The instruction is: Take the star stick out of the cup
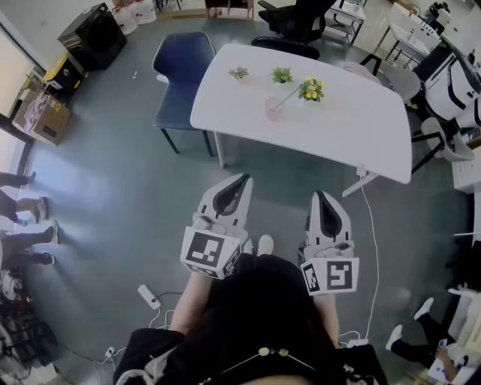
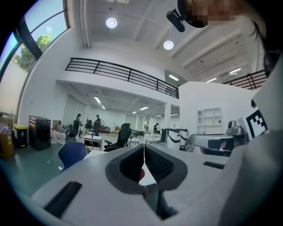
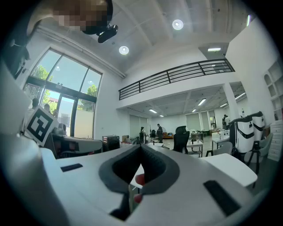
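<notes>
In the head view a pale pink cup (image 1: 273, 108) stands on the white table (image 1: 361, 124) near its middle. A thin stick (image 1: 286, 98) leans out of the cup to the upper right and ends at a yellow-green head (image 1: 310, 89). My left gripper (image 1: 243, 179) and right gripper (image 1: 319, 195) hover side by side over the grey floor, short of the table's near edge, pointing at it. Both are shut with nothing between the jaws. The left gripper (image 2: 143, 148) and the right gripper (image 3: 140, 148) each show closed dark pads in their own views, and the cup is not visible there.
Two small green plants (image 1: 239, 73) (image 1: 282, 74) stand on the table behind the cup. A blue chair (image 1: 183, 75) is at the table's left end, a black office chair (image 1: 297, 22) behind it. A power strip (image 1: 148, 296) and a cable (image 1: 373, 248) lie on the floor.
</notes>
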Motion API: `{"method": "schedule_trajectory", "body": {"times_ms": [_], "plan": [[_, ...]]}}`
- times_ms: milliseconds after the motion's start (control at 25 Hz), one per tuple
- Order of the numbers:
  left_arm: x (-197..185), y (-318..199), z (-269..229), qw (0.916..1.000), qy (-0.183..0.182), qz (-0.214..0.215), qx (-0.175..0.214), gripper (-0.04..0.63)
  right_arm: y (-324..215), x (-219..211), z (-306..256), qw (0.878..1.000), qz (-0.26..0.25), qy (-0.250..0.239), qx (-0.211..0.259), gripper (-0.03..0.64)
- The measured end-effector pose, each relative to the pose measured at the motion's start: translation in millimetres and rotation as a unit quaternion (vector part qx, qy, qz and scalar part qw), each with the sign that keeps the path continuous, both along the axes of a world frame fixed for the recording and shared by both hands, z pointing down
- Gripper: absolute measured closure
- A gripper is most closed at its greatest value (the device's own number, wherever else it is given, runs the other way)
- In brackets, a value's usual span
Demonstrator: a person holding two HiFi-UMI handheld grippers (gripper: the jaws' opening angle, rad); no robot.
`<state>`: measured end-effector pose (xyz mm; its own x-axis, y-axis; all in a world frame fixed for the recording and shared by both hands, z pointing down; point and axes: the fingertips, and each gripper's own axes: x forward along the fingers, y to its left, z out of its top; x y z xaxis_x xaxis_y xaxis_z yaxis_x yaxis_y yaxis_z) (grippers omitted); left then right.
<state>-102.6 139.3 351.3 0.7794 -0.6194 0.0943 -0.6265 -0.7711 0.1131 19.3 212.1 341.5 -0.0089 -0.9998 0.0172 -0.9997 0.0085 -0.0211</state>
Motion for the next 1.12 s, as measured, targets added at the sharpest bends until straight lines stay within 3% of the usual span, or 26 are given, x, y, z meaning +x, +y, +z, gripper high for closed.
{"method": "schedule_trajectory", "body": {"times_ms": [240, 960, 1120], "plan": [[3, 0, 0, 0.9998, 0.009, 0.011, 0.014, 0.586, -1, 1, 0, 1.0, 0.002, -0.004, 0.003, 0.614], [-12, -9, 20, 0.9998, 0.012, 0.014, -0.001, 0.586, -8, -15, 17, 1.0, -0.007, -0.011, -0.006, 0.614], [-5, -17, 16, 0.9997, 0.006, 0.021, 0.01, 0.586, -23, -7, 21, 1.0, -0.008, -0.018, -0.008, 0.614]]}}
